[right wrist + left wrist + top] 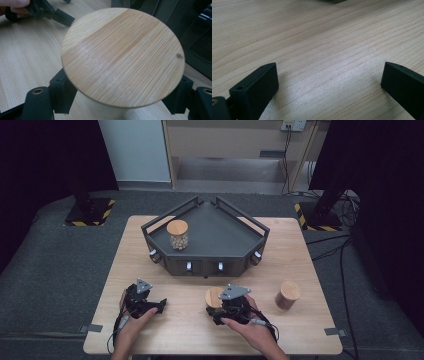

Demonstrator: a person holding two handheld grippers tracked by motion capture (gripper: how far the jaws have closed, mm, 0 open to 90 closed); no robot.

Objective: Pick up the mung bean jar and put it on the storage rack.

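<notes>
3 bamboo-lidded jars: one point(177, 234) with pale round pieces stands on the black corner tray point(220, 232), a brown-filled one point(287, 294) on the worktop point(165, 330), and a third point(122, 56) between the right claw's point(120, 100) jaws, contact hidden. The left claw point(329, 82) is spread wide apart, holding nothing. No writing is legible.

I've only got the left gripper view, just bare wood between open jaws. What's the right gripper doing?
Observer: The right gripper has its jaws around a jar with a bamboo lid.
Operator: Any other jars?
Observer: Two. One stands on the dark tray, a pale-filled jar.
Operator: And the other?
Observer: A brown jar stands on the table, off the right hand's outer side.
</notes>
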